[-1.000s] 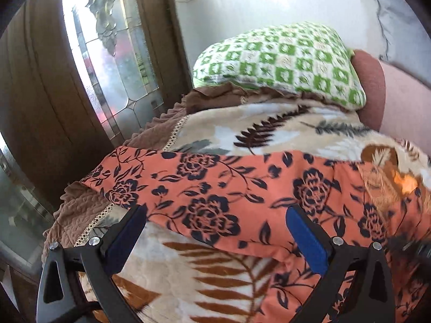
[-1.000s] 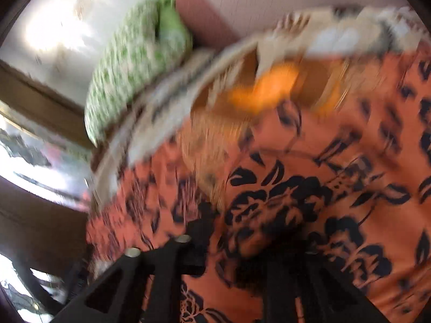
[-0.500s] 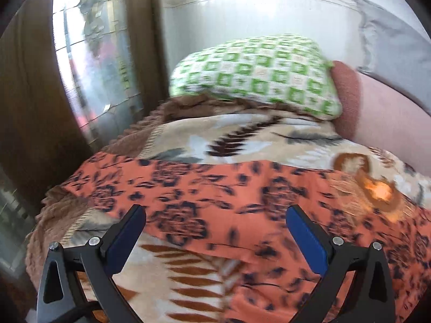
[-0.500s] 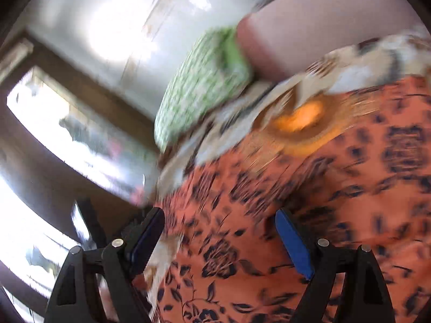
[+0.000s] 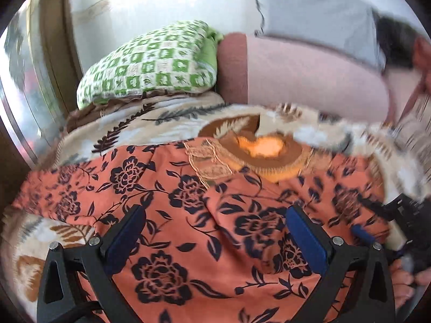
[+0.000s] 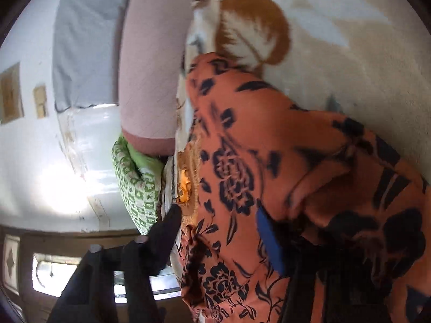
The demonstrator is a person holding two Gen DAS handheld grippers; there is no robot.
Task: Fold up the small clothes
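Orange floral garment (image 5: 204,231) lies spread on the leaf-print blanket (image 5: 167,123), on the near side of the green checked pillow (image 5: 150,62), flat so an edge can be taken. My left gripper (image 5: 215,231) hovers low over it, jaws wide, holding nothing. Right gripper (image 6: 221,239) is rolled sideways, cloth draped between its fingers; I cannot tell whether they clamp it.

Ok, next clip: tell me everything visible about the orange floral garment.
The orange floral garment is thin, soft-looking cloth printed with dark navy roses and leaves, with a pale embroidered patch near its far edge. It lies spread and wrinkled on the leaf-patterned blanket. The left tool is open over it. In the right wrist view, cloth bunches around the right tool.
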